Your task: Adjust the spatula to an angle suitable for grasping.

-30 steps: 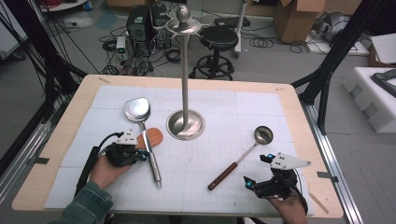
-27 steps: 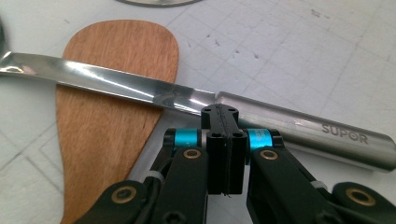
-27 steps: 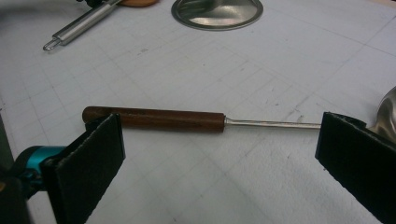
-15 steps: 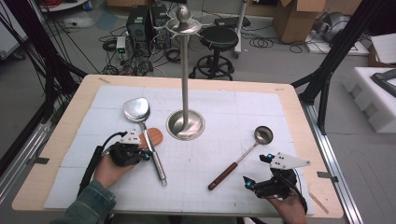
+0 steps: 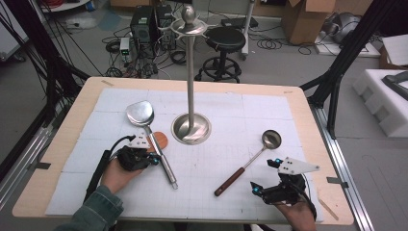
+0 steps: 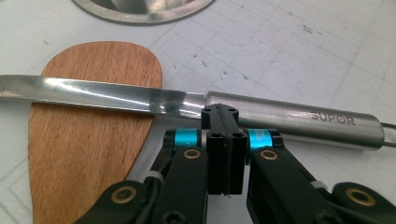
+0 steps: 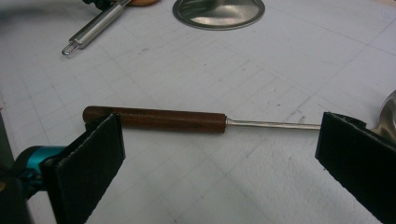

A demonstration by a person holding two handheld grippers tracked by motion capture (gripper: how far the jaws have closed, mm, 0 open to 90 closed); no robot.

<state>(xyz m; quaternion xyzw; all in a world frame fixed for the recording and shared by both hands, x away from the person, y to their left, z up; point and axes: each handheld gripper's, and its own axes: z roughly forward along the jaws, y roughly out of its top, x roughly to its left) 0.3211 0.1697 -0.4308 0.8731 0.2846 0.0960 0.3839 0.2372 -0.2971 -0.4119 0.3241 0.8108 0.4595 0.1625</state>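
Observation:
A steel turner lies left of centre, its broad head far and its handle pointing near. Under it lies a flat wooden piece. My left gripper is shut with nothing between its pads, its tip against the side of the steel handle. To the right lies a ladle with a brown wooden handle. My right gripper stands wide open just short of that handle, touching nothing.
A tall steel stand rises from a round base at the table's middle, between the two utensils. A white gridded mat covers the wooden tabletop. Floor clutter and a stool sit beyond the far edge.
My shut left gripper has moved a little to the right against the turner's handle, and the handle's near end has swung to the right. The right gripper and ladle have stayed put.

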